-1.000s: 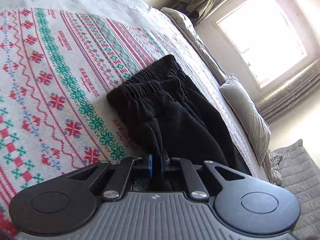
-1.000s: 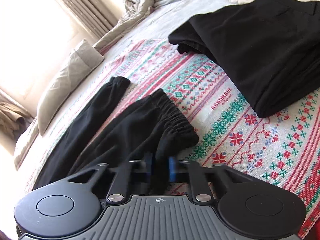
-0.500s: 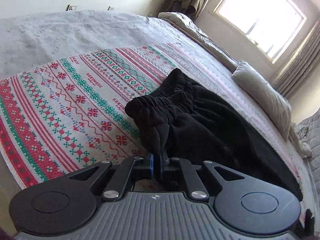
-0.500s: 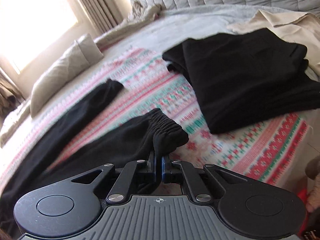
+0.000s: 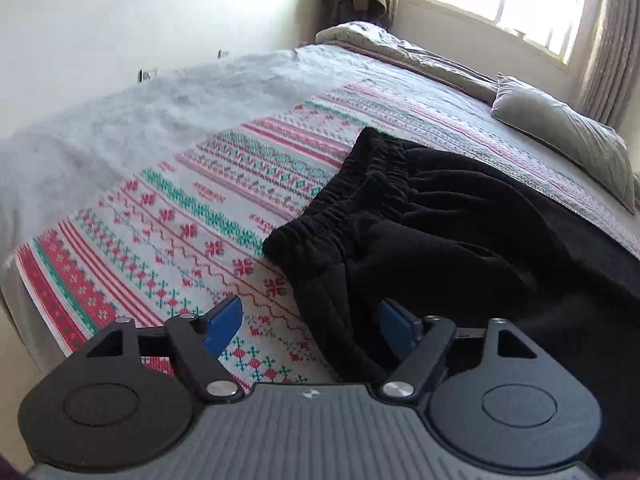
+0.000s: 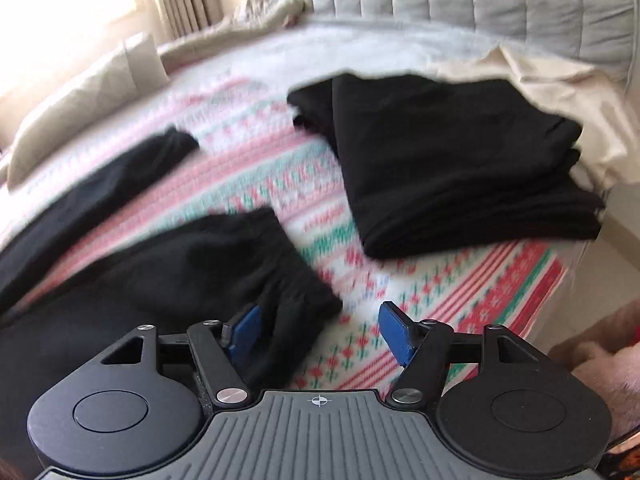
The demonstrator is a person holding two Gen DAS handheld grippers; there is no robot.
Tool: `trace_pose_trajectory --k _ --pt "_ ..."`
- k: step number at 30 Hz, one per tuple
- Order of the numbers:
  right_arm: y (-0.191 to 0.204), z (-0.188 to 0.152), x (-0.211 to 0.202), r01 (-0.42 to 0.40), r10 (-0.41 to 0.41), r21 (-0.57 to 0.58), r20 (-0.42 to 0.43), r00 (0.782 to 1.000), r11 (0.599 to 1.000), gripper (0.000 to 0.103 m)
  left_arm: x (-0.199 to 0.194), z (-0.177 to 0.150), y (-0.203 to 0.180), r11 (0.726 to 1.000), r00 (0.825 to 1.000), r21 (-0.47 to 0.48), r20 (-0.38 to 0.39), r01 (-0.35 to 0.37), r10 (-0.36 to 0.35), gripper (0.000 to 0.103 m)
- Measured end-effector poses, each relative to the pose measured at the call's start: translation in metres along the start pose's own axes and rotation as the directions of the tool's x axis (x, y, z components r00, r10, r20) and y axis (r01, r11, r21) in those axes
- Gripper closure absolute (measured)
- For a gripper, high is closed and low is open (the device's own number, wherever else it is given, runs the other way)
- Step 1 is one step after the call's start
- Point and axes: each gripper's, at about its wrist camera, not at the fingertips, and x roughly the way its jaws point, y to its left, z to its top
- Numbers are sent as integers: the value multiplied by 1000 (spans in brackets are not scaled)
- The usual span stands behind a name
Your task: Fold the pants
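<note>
Left wrist view first: the left gripper [image 5: 310, 324] has its blue fingers [image 5: 224, 322] spread wide apart, holding nothing. Black pants [image 5: 420, 232] lie on the patterned blanket [image 5: 180, 216] across the bed, gathered waistband [image 5: 352, 196] nearest the camera, a fold of dark fabric running down between the fingers. A grey pillow [image 5: 560, 136] sits beyond, under the window.

Over to the right wrist view: the right gripper [image 6: 320, 332] is also wide apart and empty, the waistband corner [image 6: 304, 292] just beside its left finger. One pants leg [image 6: 92, 192] stretches away towards the pillow. A folded black stack [image 6: 452, 164] rests well apart, to the right.

Risk from here: the waistband looks bunched and uneven, so I'd judge any fold could trap wrinkles, or a pinch could catch only one layer and drag the pants askew.
</note>
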Motion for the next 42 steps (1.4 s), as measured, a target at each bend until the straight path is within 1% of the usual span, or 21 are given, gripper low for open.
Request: trace_pose_trajectory --k 1,2,4,8,10,13,15,17,21,23,25,28,30,33,35,36,38,39,40,41,42 --pt "1 3 -3 -11 11 5 15 1000 1000 33 -4 3 -6 1000 1000 18 13 2 -2 10" --pt "3 8 -5 -25 25 8 24 999 1000 29 -8 6 -12 999 1000 29 20 20 -20 5" --pt "11 18 -5 -59 59 10 33 998 998 25 -15 11 -25 996 997 48 25 77 -79 1" --pt "35 39 8 -147 148 -15 26 989 989 22 -20 23 -68 975 981 112 -4 192 -193 0" --pt "47 49 20 -216 216 -27 9 976 976 18 -19 28 -94 959 970 143 -17 243 -243 0" --pt "62 66 41 -306 306 -38 -9 952 951 18 -17 38 -135 934 953 194 -27 300 -301 0" --pt "71 78 56 -325 325 -43 -11 946 945 18 -15 44 -165 908 940 249 -32 337 -340 0" --pt "79 91 71 -330 330 -46 -14 944 943 18 -9 52 -199 878 932 319 -51 356 -359 0" --pt "91 119 109 -342 341 -36 -25 940 939 18 22 71 -274 810 931 463 -119 359 -345 0" --pt "98 134 129 -355 354 -40 -25 935 934 18 42 80 -307 776 922 505 -132 379 -364 0" --pt "107 150 151 -370 368 -63 -31 929 927 18 68 88 -336 746 913 539 -124 392 -389 0" --pt "120 170 184 -385 383 -116 -37 923 916 18 107 98 -372 717 904 575 -106 395 -414 0" --pt "127 179 203 -397 396 -147 -43 917 906 18 139 105 -386 707 897 574 -123 413 -425 0" --pt "135 191 231 -437 435 -158 -53 899 885 19 178 114 -398 685 878 569 -156 455 -453 0" --pt "141 196 247 -466 462 -162 -61 885 870 23 201 120 -405 663 862 573 -178 482 -474 0" --pt "144 197 254 -474 469 -168 -67 881 865 25 211 122 -407 653 856 573 -191 495 -480 1" --pt "151 197 268 -479 473 -188 -77 878 858 31 226 122 -411 639 845 567 -231 520 -482 9" --pt "155 195 274 -476 469 -201 -83 879 856 33 234 123 -413 635 843 565 -254 528 -475 12" --pt "158 193 281 -468 460 -214 -89 883 858 39 240 122 -414 637 845 562 -275 528 -458 19" --pt "160 191 288 -459 449 -225 -96 888 860 44 247 121 -415 638 843 553 -303 536 -445 28" --pt "162 188 293 -450 439 -233 -97 893 862 47 253 120 -414 637 839 547 -323 543 -438 33"
